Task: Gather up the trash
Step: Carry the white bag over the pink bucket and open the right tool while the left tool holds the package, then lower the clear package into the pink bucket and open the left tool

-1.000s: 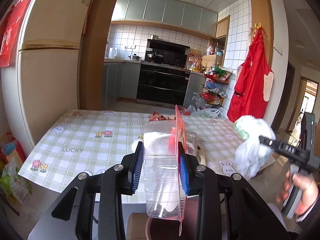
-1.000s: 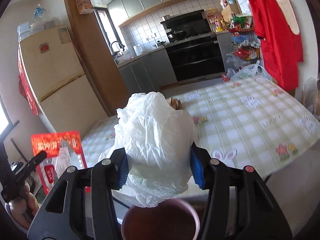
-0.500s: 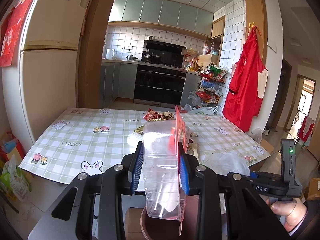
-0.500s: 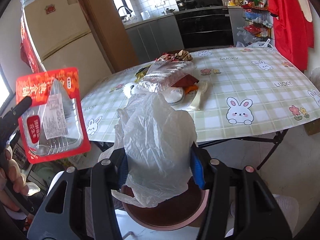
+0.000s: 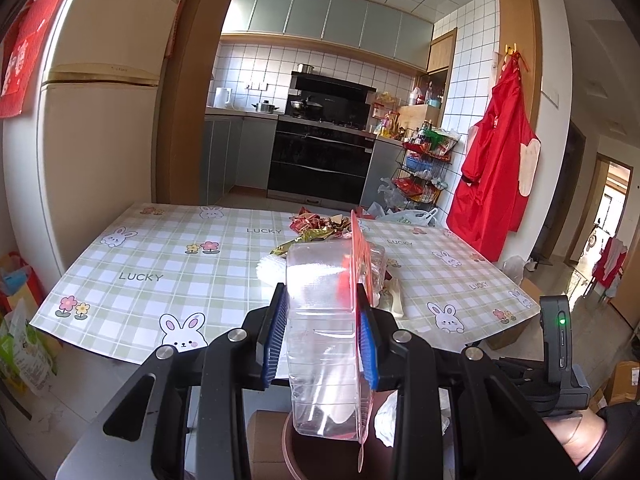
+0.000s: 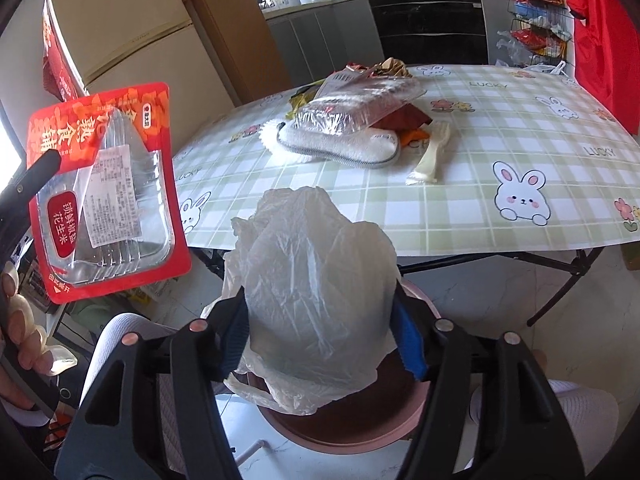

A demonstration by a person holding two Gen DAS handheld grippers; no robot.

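Crumpled white plastic bag is clamped in the right gripper directly above the pink bin, so part those fingers there, then bring the left gripper, grasping the clear snack tray, over the rim.

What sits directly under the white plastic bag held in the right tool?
A round pink bin sits below the white plastic bag held by the right tool. Its rim and dark inside show; the bag hides most of the contents.
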